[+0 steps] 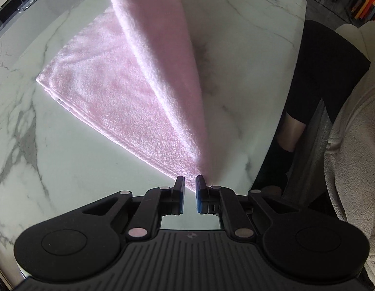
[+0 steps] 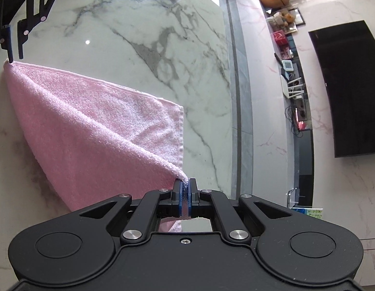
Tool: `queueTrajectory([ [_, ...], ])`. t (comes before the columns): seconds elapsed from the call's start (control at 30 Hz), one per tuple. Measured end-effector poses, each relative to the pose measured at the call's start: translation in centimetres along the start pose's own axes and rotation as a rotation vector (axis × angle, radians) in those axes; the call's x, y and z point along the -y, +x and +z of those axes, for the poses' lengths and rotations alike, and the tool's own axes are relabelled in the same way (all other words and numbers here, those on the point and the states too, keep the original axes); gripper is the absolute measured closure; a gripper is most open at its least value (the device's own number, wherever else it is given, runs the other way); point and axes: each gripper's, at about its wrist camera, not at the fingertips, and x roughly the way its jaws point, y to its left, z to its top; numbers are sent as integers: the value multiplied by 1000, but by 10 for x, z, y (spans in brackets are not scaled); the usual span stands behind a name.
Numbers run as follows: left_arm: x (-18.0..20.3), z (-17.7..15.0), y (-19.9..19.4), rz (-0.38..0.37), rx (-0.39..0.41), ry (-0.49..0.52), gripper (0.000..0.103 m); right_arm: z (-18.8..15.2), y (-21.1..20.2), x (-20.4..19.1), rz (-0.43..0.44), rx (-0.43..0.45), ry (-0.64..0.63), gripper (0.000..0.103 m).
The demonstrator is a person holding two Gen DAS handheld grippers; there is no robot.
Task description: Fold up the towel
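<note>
pink terry corner sits pinched in the shut right tongs [image 2: 186, 183], lifted off the marble desk [image 2: 143, 24]. left tongs [image 1: 190, 181] stand nearly closed at the towel [image 1: 110, 92]'s near corner; whether they grip it is unclear. soft, light, floppy cloth: corners are best to hold.

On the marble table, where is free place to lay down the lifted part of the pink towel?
Bare marble table lies left of the pink towel, up to the table's left edge, and right of it up to the edge by the person's legs. Beyond the towel's hem, marble stays free. Crowded: the wall shelf.
</note>
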Motion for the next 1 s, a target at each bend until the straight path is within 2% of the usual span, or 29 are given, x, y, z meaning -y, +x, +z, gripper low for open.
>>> queueTrajectory([
  [0.1,6,1,9,-17,-35,37,95,5,8,6,-4,-4,-7,101],
  [0.23,9,2,11,-39,-44,61,94,18,25,20,-14,0,-8,101],
  [0.43,20,5,12,-20,-46,118,94,46,55,32,26,18,-48,101],
  [0.7,15,1,10,-39,-16,72,94,82,104,27,168,38,-117,101],
  [1.0,4,-4,10,-38,13,12,94,95,151,20,329,26,-24,100],
])
